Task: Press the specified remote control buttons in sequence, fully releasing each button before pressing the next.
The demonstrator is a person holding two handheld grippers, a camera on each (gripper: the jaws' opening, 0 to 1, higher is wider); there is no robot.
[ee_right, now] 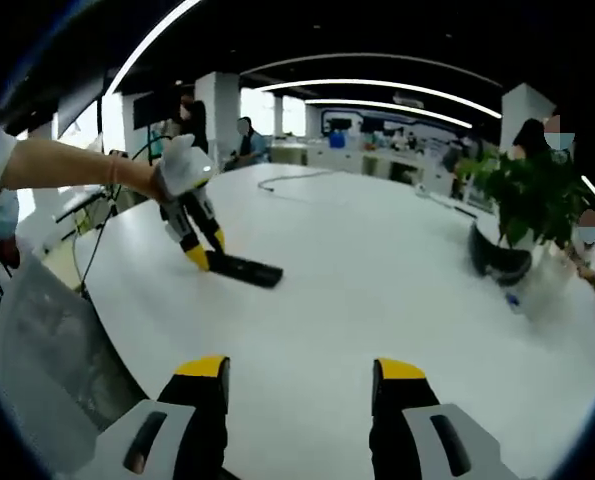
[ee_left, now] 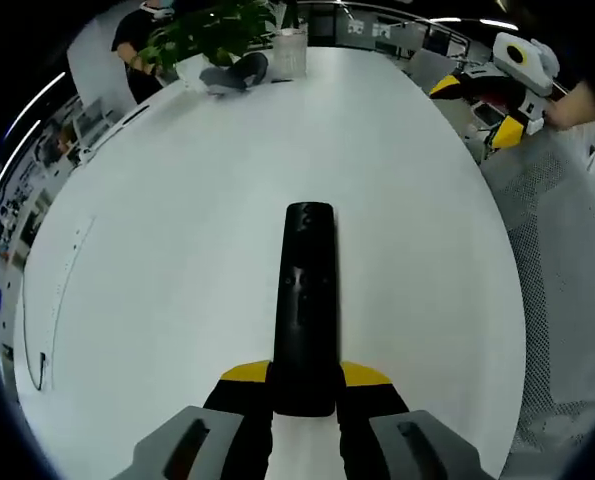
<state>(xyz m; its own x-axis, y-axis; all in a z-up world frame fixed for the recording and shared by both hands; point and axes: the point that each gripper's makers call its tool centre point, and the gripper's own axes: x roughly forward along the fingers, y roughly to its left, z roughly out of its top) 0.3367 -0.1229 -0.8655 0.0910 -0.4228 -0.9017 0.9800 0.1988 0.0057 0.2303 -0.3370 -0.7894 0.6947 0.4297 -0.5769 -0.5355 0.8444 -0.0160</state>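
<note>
In the left gripper view, the left gripper (ee_left: 304, 385) has its yellow-tipped black fingers (ee_left: 245, 375) clamped on the near end of the remote control (ee_left: 307, 310), one finger on each side of it. The remote is a long, slim black bar with a rounded far end, pointing straight away from the camera over the white desk (ee_left: 177, 280). There's a small cluster of buttons about halfway up its face, but they're too dark and blurry to make out properly. At the far end of the desk sits a potted plant (ee_left: 212, 30) with a dark object (ee_left: 235, 73) beside it and a clear container (ee_left: 288, 52) just next to that. Up in the top right, the right gripper (ee_left: 517, 85) shows well off past the desk's edge, in a person's hand (ee_left: 577, 105). Switching to the right gripper view, the right gripper (ee_right: 302, 375) has its fingers (ee_right: 203, 385) spread wide apart with nothing between them, hovering over the near part of the desk (ee_right: 377, 270). Across the desk to the left, a hand (ee_right: 182, 165) holds the left gripper (ee_right: 205, 250) angled down, its tips on the end of the remote control (ee_right: 247, 268), which looks like a flat black strip lying on the desk surface. The plant (ee_right: 527, 195) is off to the right with the dark object (ee_right: 497, 262) at its base.
</note>
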